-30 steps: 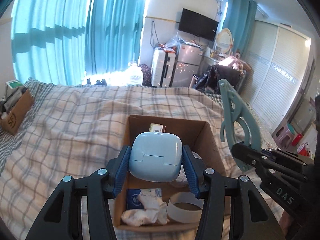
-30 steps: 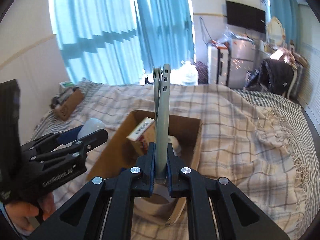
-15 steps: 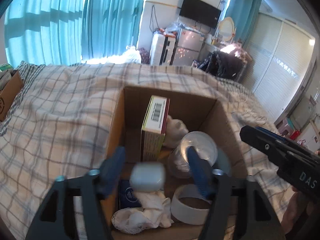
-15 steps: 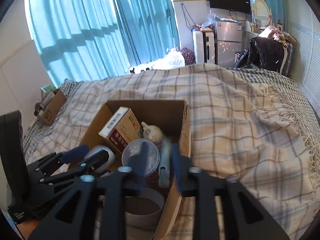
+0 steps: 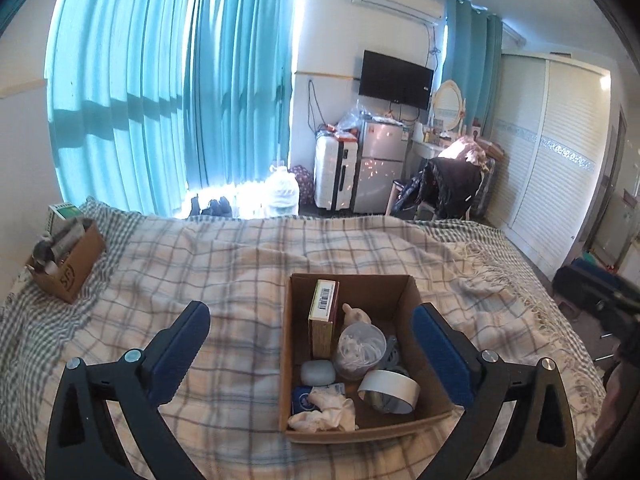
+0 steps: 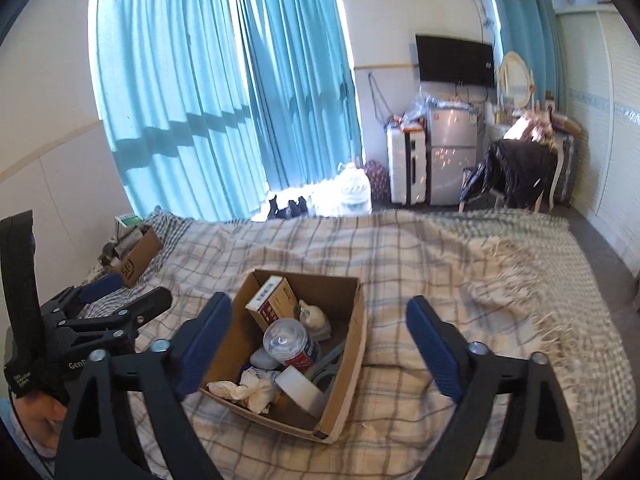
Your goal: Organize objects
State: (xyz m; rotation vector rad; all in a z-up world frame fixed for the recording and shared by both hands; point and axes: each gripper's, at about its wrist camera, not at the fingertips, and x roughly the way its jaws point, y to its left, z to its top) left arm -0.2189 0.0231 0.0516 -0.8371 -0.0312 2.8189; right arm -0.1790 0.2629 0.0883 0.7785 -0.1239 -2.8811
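Both sets of fingers stood wide apart with nothing between them: your left gripper (image 5: pixel 312 344) and your right gripper (image 6: pixel 320 340) had just been opening, and each hung above the cardboard box (image 5: pixel 416 300) on the plaid blanket (image 5: pixel 224 264). Inside the box, near its left wall, lay the pale blue case (image 5: pixel 318 373), beside the clear lidded jar (image 5: pixel 362 350), the tape roll (image 5: pixel 388 390), the upright barcode carton (image 5: pixel 323 316) and crumpled white cloth (image 5: pixel 324 412). Only your right view showed the grey-green clip (image 6: pixel 332 364) against the box's right wall, and your left gripper's side at far left. A smaller box (image 5: pixel 66 262) sat far left.
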